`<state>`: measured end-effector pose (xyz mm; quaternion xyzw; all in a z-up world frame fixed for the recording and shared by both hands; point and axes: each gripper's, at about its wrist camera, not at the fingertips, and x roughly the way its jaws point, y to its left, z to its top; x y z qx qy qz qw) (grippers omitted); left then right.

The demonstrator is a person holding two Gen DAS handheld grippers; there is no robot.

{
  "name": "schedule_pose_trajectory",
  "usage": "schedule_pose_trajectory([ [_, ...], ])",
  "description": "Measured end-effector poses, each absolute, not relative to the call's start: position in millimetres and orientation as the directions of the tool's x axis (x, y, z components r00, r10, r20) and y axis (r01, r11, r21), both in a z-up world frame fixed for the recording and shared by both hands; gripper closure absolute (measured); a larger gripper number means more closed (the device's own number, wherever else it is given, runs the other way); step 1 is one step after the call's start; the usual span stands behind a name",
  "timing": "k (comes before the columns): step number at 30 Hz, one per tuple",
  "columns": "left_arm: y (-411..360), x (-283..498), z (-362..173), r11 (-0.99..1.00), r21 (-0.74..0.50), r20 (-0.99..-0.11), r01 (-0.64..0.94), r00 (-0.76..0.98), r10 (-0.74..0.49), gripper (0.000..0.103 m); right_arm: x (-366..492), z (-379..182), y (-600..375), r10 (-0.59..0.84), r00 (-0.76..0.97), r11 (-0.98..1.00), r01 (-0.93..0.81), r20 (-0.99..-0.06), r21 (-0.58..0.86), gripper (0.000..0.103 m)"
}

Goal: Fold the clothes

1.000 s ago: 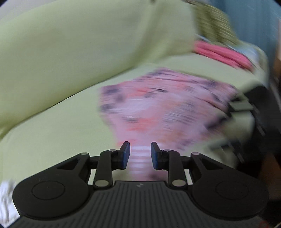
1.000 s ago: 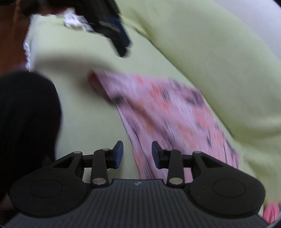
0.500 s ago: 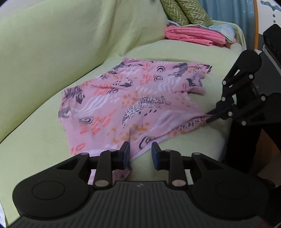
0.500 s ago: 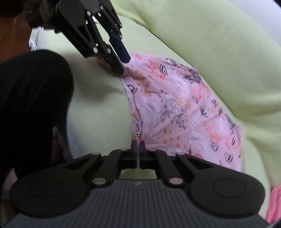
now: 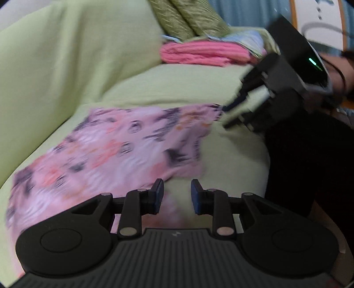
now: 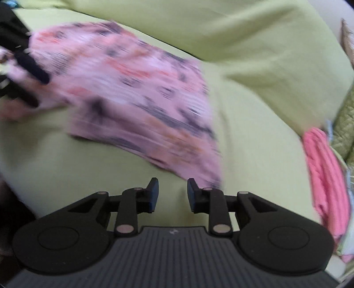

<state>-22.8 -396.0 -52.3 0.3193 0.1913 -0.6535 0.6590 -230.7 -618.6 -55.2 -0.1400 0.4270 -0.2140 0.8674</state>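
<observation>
A pink patterned garment (image 5: 124,146) lies on the light green sofa seat (image 5: 232,159), blurred by motion. Its near-right part looks doubled over. My left gripper (image 5: 177,197) is open at the garment's near edge, the left finger over the cloth, with nothing held. In the right wrist view the same garment (image 6: 141,88) stretches away to the left. My right gripper (image 6: 172,195) is open just short of the garment's near corner, over bare seat. From the left wrist view, the right gripper (image 5: 230,117) sits at the garment's far right corner. The left gripper's fingers (image 6: 33,66) show at that view's left edge.
A stack of folded pink clothes (image 5: 203,54) (image 6: 327,181) lies at the far end of the seat beside green patterned cushions (image 5: 190,20). The sofa backrest (image 5: 77,55) rises behind the garment. A person's dark clothing (image 5: 309,166) fills the right side.
The right gripper, shut on the garment's edge half a second ago, is now open. The spread garment now looks narrower and partly doubled. Both cameras have swung.
</observation>
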Motion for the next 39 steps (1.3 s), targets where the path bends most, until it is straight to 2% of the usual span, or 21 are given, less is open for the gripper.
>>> schedule_pose_trajectory([
  [5,-413.3,-32.3,-54.7,-0.056,0.158,-0.698,0.986,0.072,-0.712,0.069,-235.9,-69.1,-641.3,-0.502,0.57,0.843,0.156,-0.65,-0.514,0.076],
  [6,-416.7,-34.2,-55.1,-0.056,0.156,-0.704,0.986,0.071,-0.707,0.074,-239.7,-71.5,-640.8,-0.508,0.577,0.831,0.132,-0.64,-0.541,0.076],
  [7,-420.2,-36.1,-55.6,-0.055,0.153,-0.71,0.987,0.071,-0.701,0.087,-238.7,-75.3,-641.0,-0.515,0.578,0.816,0.104,-0.633,-0.569,0.076],
  [9,-427.1,-39.9,-56.6,-0.054,0.148,-0.721,0.987,0.07,-0.69,0.096,-234.5,-84.5,-646.4,-0.52,0.575,0.793,0.05,-0.632,-0.607,0.08],
  [10,-430.5,-41.8,-57.1,-0.054,0.146,-0.726,0.988,0.07,-0.684,0.098,-233.8,-87.9,-650.9,-0.519,0.573,0.79,0.04,-0.634,-0.611,0.094],
  [11,-434.0,-43.7,-57.5,-0.053,0.143,-0.731,0.988,0.07,-0.678,0.099,-233.9,-87.8,-657.2,-0.514,0.573,0.798,0.045,-0.639,-0.601,0.103],
  [18,-437.0,-47.6,-46.4,-0.085,0.1,-0.768,0.991,0.023,-0.64,0.1,-259.6,-56.0,-682.4,-0.332,0.566,0.94,0.129,-0.754,-0.317,0.103],
  [21,-437.9,-38.9,-59.1,-0.051,0.064,-0.793,0.997,0.019,-0.609,0.099,-255.8,-64.6,-687.8,-0.348,0.543,0.936,0.153,-0.764,-0.318,0.103],
  [24,-432.3,-37.1,-66.6,-0.041,0.076,-0.809,0.996,0.038,-0.586,0.089,-252.4,-66.0,-678.7,-0.402,0.513,0.91,0.129,-0.759,-0.395,0.103],
  [29,-398.1,-26.6,-51.1,-0.023,0.07,-0.781,0.997,0.04,-0.623,0.088,-252.7,-55.1,-658.9,-0.583,0.426,0.805,0.19,-0.692,-0.562,0.1],
  [30,-388.6,-20.2,-45.6,0.001,0.067,-0.771,0.998,0.053,-0.635,0.086,-254.1,-48.9,-652.6,-0.582,0.443,0.807,0.209,-0.682,-0.553,0.099],
  [33,-358.0,12.0,-29.8,0.093,0.079,-0.747,0.993,0.12,-0.654,0.077,-247.2,-26.0,-624.4,-0.498,0.547,0.866,0.264,-0.673,-0.426,0.084],
  [34,-347.3,26.8,-24.4,0.126,0.09,-0.74,0.988,0.15,-0.656,0.076,-241.2,-19.7,-610.0,-0.462,0.587,0.885,0.261,-0.664,-0.385,0.079],
  [36,-323.7,60.0,-15.7,0.198,0.143,-0.725,0.97,0.238,-0.647,0.076,-221.7,-12.4,-576.2,-0.391,0.659,0.916,0.213,-0.642,-0.34,0.079],
  [39,-277.7,111.9,-2.1,0.301,0.199,-0.708,0.933,0.349,-0.614,0.068,-182.5,-9.6,-512.8,-0.274,0.743,0.946,0.092,-0.611,-0.312,0.077],
])
